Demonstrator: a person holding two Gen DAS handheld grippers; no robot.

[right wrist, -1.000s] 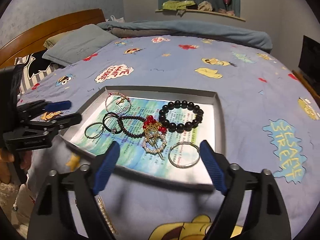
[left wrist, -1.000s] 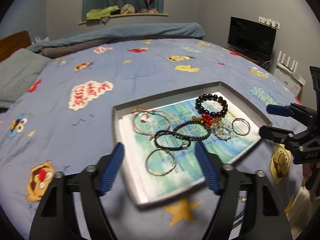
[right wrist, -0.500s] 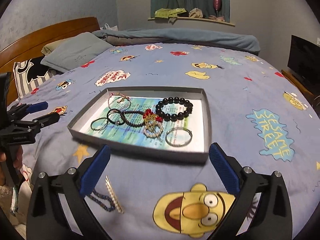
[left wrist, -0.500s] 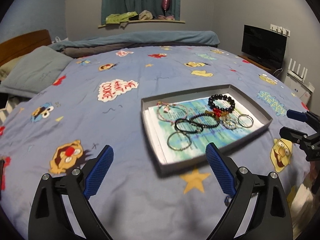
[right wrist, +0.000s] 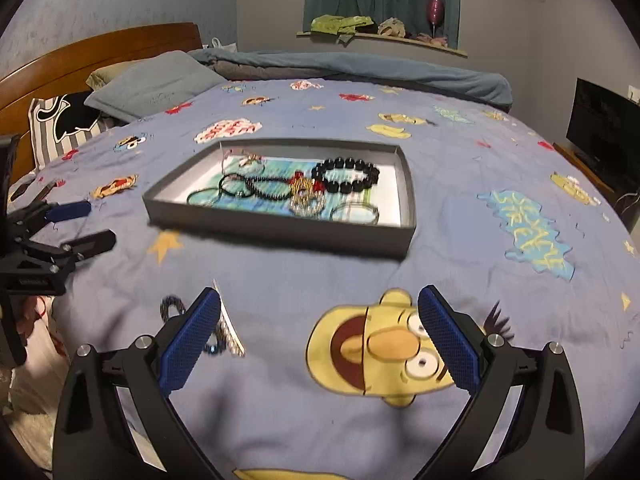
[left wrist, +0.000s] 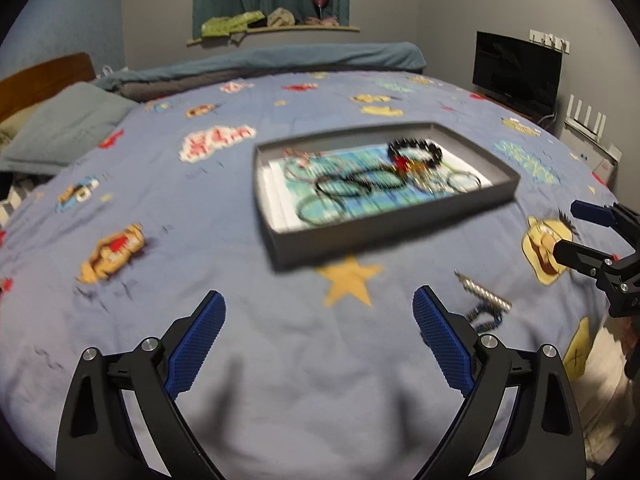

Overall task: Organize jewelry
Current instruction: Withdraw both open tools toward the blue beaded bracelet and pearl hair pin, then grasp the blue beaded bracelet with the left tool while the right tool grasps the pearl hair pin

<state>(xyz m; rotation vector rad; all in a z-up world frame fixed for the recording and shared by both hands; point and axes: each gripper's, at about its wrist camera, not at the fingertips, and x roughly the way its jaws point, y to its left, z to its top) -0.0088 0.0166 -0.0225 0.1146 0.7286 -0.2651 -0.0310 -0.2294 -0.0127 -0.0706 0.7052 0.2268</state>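
A grey tray point(left wrist: 404, 220) point(right wrist: 280, 236) lies on the blue cartoon bedspread. It holds several bracelets and rings: a black bead bracelet point(left wrist: 416, 148) point(right wrist: 347, 175), thin metal hoops point(right wrist: 354, 213), a dark cord loop point(left wrist: 340, 188) and a red-and-gold charm point(right wrist: 306, 188). A pearl strand and a dark beaded piece point(left wrist: 486, 306) point(right wrist: 226, 330) lie loose on the bedspread in front of the tray. My left gripper point(left wrist: 318, 336) is open and empty, well short of the tray. My right gripper point(right wrist: 318, 338) is open and empty, beside the loose pieces.
Pillows point(right wrist: 152, 84) and a wooden headboard point(right wrist: 100, 50) are at the far left. A folded blanket point(left wrist: 280, 60) lies along the far side. A TV point(left wrist: 516, 68) stands at the right. Each gripper shows in the other's view point(left wrist: 600, 248) point(right wrist: 44, 248).
Both grippers have pulled back from over the tray toward the near edge of the bed. The tray now looks smaller and farther away. The loose pieces have come into view.
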